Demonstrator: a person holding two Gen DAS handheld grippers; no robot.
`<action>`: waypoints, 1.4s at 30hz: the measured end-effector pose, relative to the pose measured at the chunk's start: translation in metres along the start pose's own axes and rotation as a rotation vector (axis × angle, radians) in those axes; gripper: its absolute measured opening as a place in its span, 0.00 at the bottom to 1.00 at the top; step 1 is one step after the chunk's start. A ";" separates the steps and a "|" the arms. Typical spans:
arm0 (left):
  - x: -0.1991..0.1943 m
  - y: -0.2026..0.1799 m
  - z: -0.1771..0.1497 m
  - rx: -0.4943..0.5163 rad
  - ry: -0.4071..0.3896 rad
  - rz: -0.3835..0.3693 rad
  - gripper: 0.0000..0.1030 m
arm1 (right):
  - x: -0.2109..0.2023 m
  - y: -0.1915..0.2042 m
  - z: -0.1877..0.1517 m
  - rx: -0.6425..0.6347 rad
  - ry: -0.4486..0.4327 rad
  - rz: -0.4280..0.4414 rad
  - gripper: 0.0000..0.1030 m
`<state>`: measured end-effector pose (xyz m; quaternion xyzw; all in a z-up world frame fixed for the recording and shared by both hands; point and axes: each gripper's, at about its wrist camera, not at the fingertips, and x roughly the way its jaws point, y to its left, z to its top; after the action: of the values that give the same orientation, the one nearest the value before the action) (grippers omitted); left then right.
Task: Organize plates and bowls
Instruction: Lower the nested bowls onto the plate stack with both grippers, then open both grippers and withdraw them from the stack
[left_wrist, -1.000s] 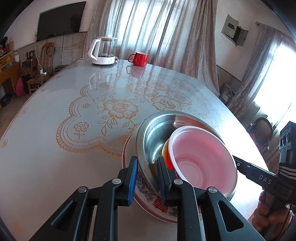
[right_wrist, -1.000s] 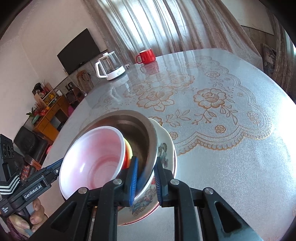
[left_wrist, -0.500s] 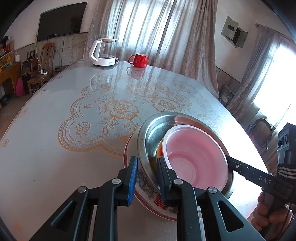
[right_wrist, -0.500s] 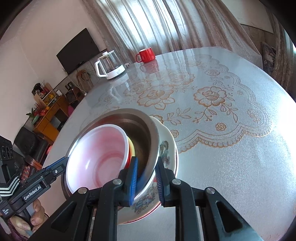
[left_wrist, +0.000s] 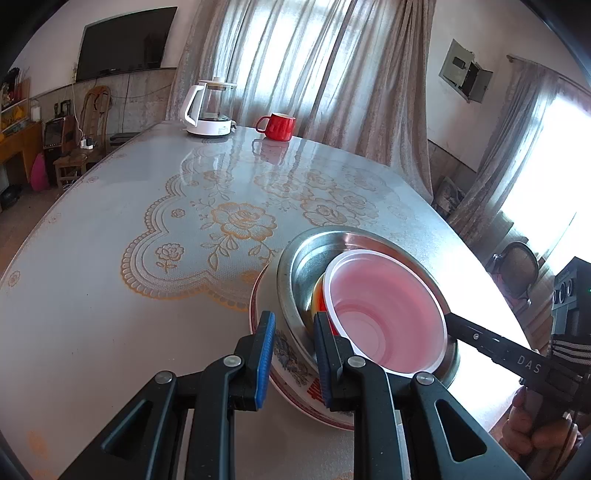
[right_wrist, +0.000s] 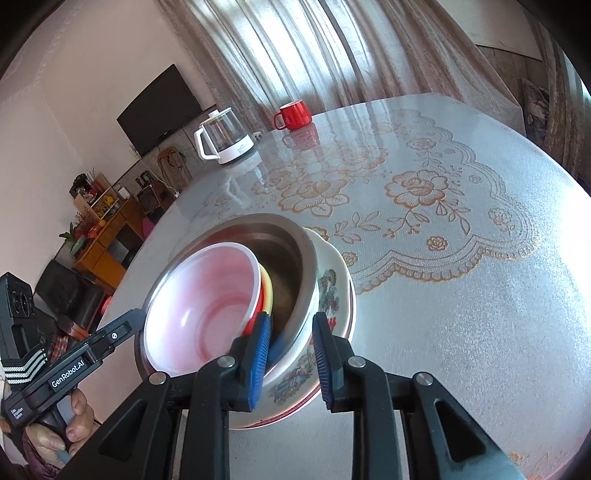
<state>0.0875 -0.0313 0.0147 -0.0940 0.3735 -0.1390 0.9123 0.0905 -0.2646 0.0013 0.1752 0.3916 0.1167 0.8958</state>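
Observation:
A nested stack sits on the table near its front edge. A white and pink plastic bowl (left_wrist: 388, 314) lies in red and yellow bowls (right_wrist: 265, 291), inside a steel bowl (left_wrist: 306, 254), on a flowered ceramic bowl (right_wrist: 328, 291) and plate. My left gripper (left_wrist: 290, 354) is shut on the near rim of the steel bowl. My right gripper (right_wrist: 290, 356) stands open around the steel and ceramic rims on the opposite side; it also shows in the left wrist view (left_wrist: 491, 341).
A glass kettle on a white base (left_wrist: 210, 109) and a red mug (left_wrist: 279, 125) stand at the far edge of the table (left_wrist: 110, 288). Wooden chairs and cabinets (right_wrist: 107, 229) stand beyond the left side.
The tilted pink bowl has dropped into the steel bowl and the whole stack has settled lower. My right gripper's jaws have widened off the rim.

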 end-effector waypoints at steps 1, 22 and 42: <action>0.000 -0.001 -0.001 0.002 -0.001 0.001 0.20 | -0.001 0.001 -0.001 -0.006 -0.007 -0.006 0.20; -0.012 0.000 -0.009 -0.011 -0.026 0.027 0.27 | 0.001 0.012 -0.003 -0.042 -0.051 -0.086 0.21; -0.020 0.003 -0.037 0.021 -0.048 0.133 0.27 | -0.020 0.036 -0.035 -0.096 -0.079 -0.022 0.34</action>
<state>0.0483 -0.0249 0.0013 -0.0626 0.3555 -0.0799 0.9292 0.0485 -0.2310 0.0063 0.1321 0.3516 0.1184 0.9192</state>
